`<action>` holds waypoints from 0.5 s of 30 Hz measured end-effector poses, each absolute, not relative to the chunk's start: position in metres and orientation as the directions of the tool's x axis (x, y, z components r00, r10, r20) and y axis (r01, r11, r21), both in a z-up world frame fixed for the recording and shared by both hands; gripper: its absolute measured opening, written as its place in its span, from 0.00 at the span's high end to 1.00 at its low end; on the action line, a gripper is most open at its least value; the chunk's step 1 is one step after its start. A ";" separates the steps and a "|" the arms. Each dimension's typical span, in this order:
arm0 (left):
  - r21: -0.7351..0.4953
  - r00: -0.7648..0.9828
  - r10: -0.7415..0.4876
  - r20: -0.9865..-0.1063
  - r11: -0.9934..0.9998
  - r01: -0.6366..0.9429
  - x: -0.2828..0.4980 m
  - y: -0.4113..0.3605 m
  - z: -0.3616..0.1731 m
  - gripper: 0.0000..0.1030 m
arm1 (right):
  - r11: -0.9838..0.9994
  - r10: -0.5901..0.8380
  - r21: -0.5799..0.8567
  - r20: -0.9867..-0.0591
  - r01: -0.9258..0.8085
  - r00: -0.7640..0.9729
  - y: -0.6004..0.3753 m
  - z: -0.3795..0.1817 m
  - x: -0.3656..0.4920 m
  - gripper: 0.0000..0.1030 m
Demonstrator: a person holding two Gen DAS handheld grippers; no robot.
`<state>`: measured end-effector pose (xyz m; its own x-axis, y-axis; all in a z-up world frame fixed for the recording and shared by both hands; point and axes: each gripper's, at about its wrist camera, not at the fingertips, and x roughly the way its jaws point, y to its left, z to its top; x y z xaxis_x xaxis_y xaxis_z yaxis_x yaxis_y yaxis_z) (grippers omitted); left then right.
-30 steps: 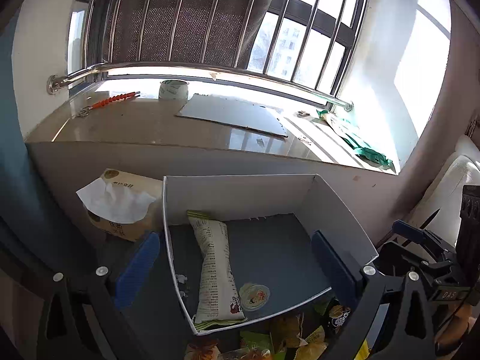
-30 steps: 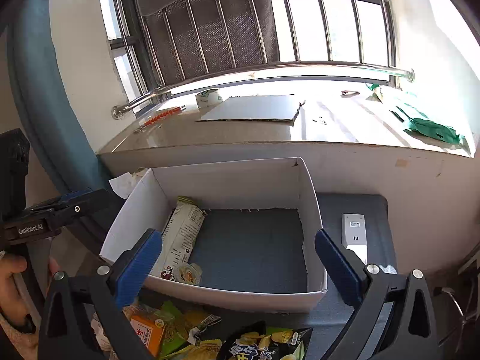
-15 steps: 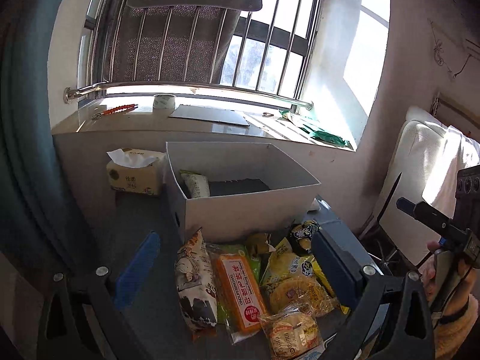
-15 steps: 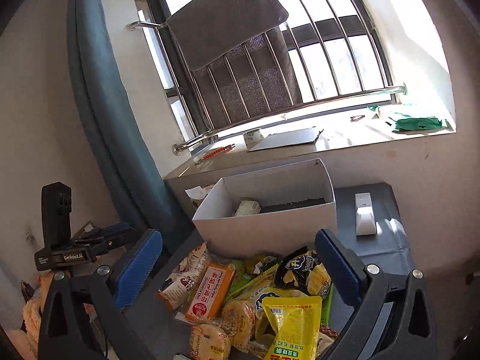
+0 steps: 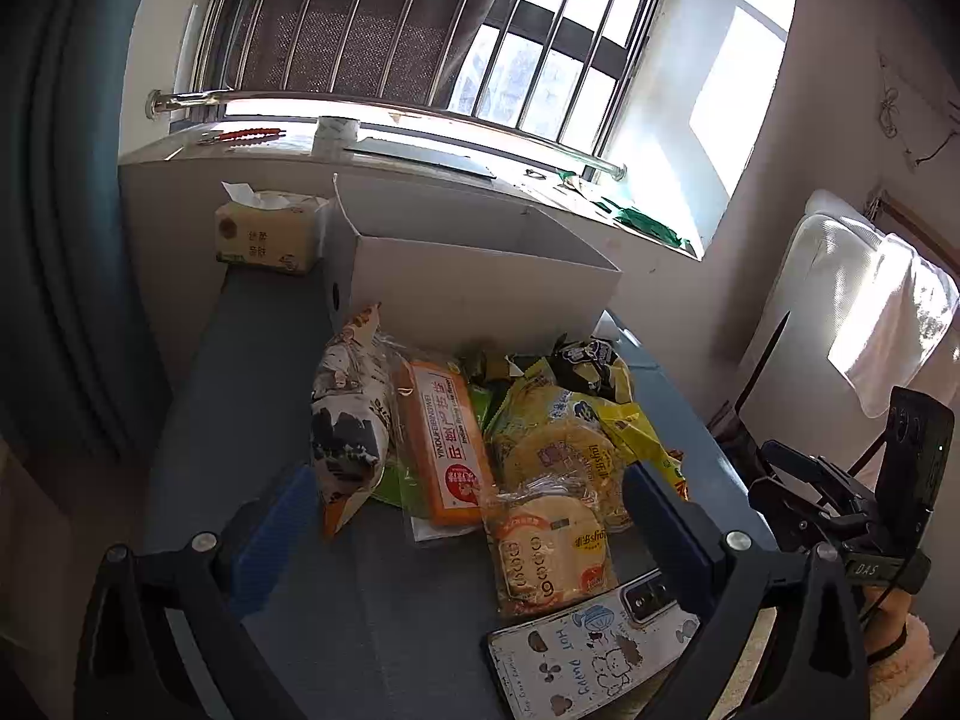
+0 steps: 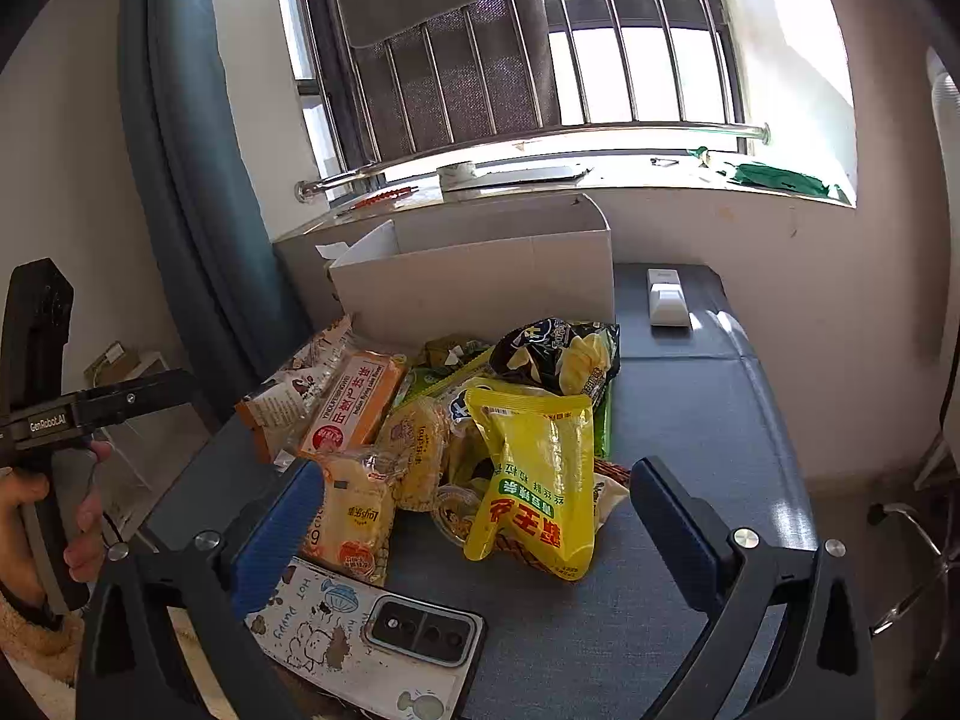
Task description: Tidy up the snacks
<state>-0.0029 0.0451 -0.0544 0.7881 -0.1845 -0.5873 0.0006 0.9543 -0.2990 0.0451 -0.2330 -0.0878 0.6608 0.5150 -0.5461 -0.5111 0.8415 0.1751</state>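
A pile of snack packs lies on the blue-grey table in front of a white open box (image 5: 480, 282), which also shows in the right wrist view (image 6: 480, 282). The pile holds an orange biscuit pack (image 5: 447, 438) (image 6: 351, 402), a white-and-black bag (image 5: 348, 414), a clear pack of round cakes (image 5: 549, 540) (image 6: 354, 516), a yellow pouch (image 6: 534, 474) and a dark chip bag (image 6: 558, 354). My left gripper (image 5: 462, 516) is open and empty, above the near end of the pile. My right gripper (image 6: 474, 522) is open and empty, just before the yellow pouch.
A phone in a cartoon case (image 5: 594, 654) (image 6: 366, 636) lies at the table's near edge. A tissue box (image 5: 264, 234) stands left of the white box. A white remote (image 6: 666, 297) lies right of it. A windowsill and barred window are behind.
Both grippers have pulled back and away from over the white box to the near side of the table. The snack pile and the phone have come into view.
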 end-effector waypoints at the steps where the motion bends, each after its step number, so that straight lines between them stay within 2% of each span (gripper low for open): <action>1: -0.310 0.789 -0.191 -0.584 0.951 0.001 -0.003 0.046 -0.054 0.00 | 0.843 0.513 0.183 -0.557 -0.506 0.654 -0.233 -0.091 0.048 0.00; 7: -0.327 0.785 -0.199 -0.586 0.945 -0.005 -0.002 0.049 -0.057 0.00 | 0.855 0.502 0.247 -0.616 -0.456 0.607 -0.232 -0.115 0.072 0.00; 15: -0.337 0.776 -0.199 -0.599 0.941 -0.019 -0.003 0.055 -0.066 0.00 | 0.907 0.347 0.106 -0.736 -0.407 0.582 -0.213 -0.142 0.111 0.00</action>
<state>-0.0029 0.0549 -0.0663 0.7760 -0.1990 -0.5986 -0.0188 0.9412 -0.3373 0.1113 -0.2127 -0.1417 0.5818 0.3471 -0.7355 -0.4072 0.9072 0.1060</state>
